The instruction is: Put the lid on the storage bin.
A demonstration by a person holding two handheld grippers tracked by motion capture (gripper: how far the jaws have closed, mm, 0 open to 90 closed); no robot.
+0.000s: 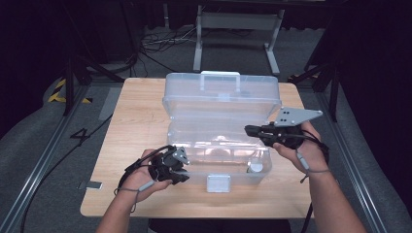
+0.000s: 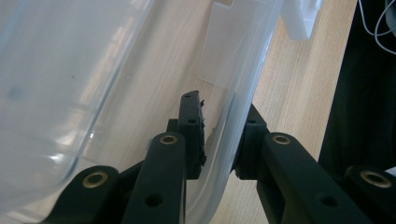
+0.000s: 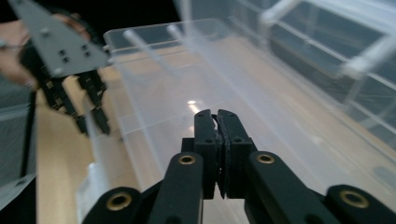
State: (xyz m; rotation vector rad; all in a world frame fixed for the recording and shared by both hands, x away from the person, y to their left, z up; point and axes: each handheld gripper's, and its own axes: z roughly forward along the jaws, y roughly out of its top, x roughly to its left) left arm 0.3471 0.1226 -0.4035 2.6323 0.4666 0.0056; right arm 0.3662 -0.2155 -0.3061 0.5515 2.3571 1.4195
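Left tongs (image 2: 219,135) grasp the clear box's (image 1: 218,160) wall; right tongs (image 3: 217,122) clenched, empty.

High overhead; tong cameras close — sharing box (image 1: 218,126).

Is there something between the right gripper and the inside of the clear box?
Nothing visible stands in the way. The clear box lies open, its lid tilted back, and the right gripper hovers shut above the open interior. The left gripper clamps the box's front wall at the left corner, off to the side.
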